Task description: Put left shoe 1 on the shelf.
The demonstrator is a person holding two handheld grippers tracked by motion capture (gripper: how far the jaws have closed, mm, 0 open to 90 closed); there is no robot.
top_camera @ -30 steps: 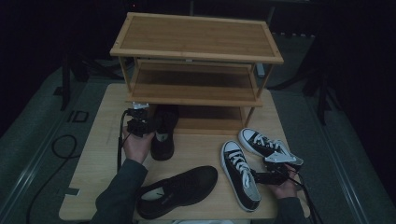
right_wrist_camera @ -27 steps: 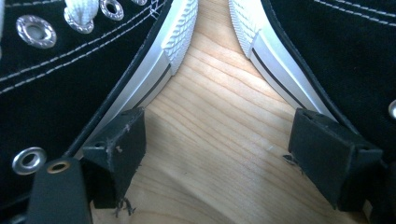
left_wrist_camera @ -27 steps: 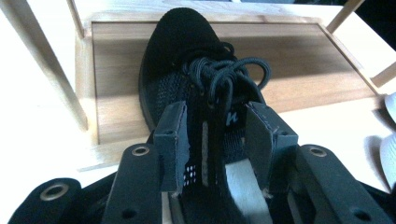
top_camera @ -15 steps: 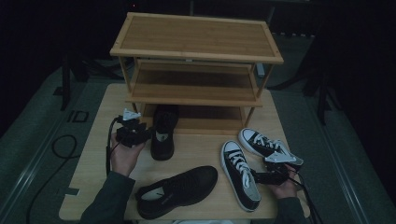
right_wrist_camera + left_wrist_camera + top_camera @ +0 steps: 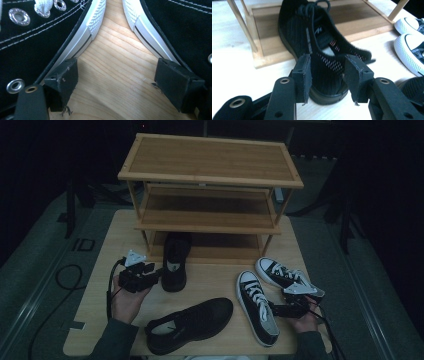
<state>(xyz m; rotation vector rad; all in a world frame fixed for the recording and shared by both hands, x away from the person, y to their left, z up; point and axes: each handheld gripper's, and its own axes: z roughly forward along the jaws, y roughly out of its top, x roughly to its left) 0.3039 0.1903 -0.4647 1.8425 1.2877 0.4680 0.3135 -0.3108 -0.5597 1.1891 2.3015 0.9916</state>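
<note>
Left gripper (image 5: 159,272) withdrawn, jaws opened (mesh shoe (image 5: 175,260) freed).

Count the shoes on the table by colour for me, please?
All-black shoes: 2, one at the rack, one near the front edge.
Black sneakers with white soles and laces: 2, side by side.
Total: 4 shoes.

Dark studio: shoe rack (image 5: 210,195), cables (image 5: 65,280)
</note>
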